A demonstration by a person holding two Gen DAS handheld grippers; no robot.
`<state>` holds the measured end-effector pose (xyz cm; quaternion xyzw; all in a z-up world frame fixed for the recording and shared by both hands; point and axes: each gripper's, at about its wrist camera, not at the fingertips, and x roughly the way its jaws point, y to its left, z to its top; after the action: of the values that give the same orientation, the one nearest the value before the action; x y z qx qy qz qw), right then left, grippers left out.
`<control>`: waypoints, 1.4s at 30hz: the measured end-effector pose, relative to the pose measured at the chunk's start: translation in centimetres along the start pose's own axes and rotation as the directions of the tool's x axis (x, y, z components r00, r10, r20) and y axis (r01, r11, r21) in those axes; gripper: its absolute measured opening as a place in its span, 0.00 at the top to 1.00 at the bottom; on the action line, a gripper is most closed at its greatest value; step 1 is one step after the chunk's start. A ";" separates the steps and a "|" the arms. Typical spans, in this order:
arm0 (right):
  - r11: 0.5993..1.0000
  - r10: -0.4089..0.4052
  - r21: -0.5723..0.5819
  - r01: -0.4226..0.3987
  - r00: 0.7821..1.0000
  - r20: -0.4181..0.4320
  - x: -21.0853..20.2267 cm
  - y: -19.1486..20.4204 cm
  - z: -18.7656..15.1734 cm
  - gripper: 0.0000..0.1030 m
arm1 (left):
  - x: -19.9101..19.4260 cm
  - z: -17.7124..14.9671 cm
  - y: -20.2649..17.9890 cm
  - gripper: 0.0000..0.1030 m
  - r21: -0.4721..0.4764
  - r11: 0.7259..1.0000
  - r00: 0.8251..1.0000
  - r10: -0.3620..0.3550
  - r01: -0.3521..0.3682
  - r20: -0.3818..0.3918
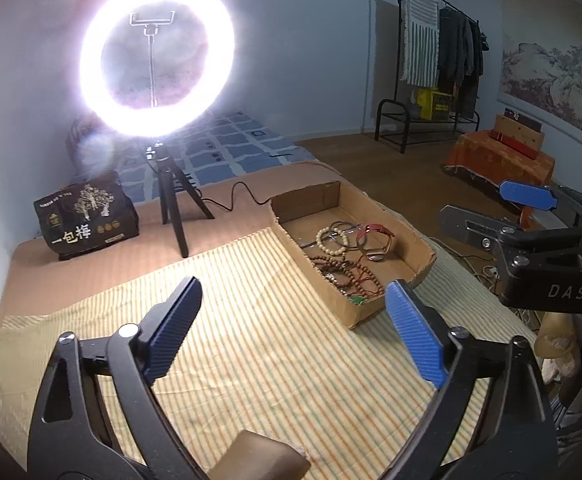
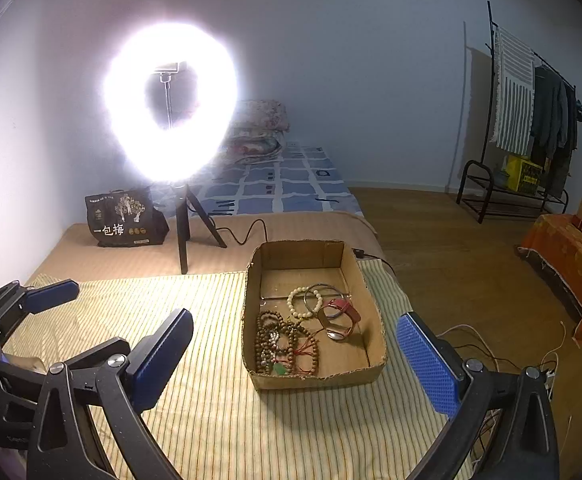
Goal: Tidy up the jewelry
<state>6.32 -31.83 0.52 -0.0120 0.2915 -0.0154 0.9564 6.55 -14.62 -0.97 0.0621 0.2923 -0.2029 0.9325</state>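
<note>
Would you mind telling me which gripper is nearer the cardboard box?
Right. The right gripper frames the cardboard box head-on; the left gripper hangs off to its left.

A bed [image 2: 103, 256] is covered by a striped cloth [image 2: 219, 420] beneath both tongs. A cardboard box [image 2: 375, 372] is set on the cloth ahead of the right tongs [image 2: 295, 364]. Beyond the cloth, a ring-light tripod [image 2: 183, 236] and a black bag [image 2: 123, 220] are stood on the bed.
</note>
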 end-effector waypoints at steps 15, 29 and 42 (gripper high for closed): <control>1.000 -0.022 -0.008 0.022 1.000 0.002 0.5 0.2 -0.5 0.00 | -0.2 -0.9 0.6 0.02 0.015 0.999 0.999 0.051 -0.050 -0.018; 0.999 -0.040 -0.007 0.040 0.999 -0.003 0.8 -0.1 -0.7 0.00 | -0.1 -0.9 0.5 0.02 0.016 0.999 0.999 0.048 -0.048 -0.022; 0.999 -0.046 -0.012 0.046 0.999 -0.012 0.9 -0.2 -0.9 0.00 | -0.2 -1.0 0.4 0.02 0.015 0.999 0.999 0.048 -0.048 -0.023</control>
<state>6.58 -32.04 -0.72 -0.0244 0.2972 -0.0358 0.9538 6.09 -13.99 -1.69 0.0784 0.3001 -0.1819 0.9331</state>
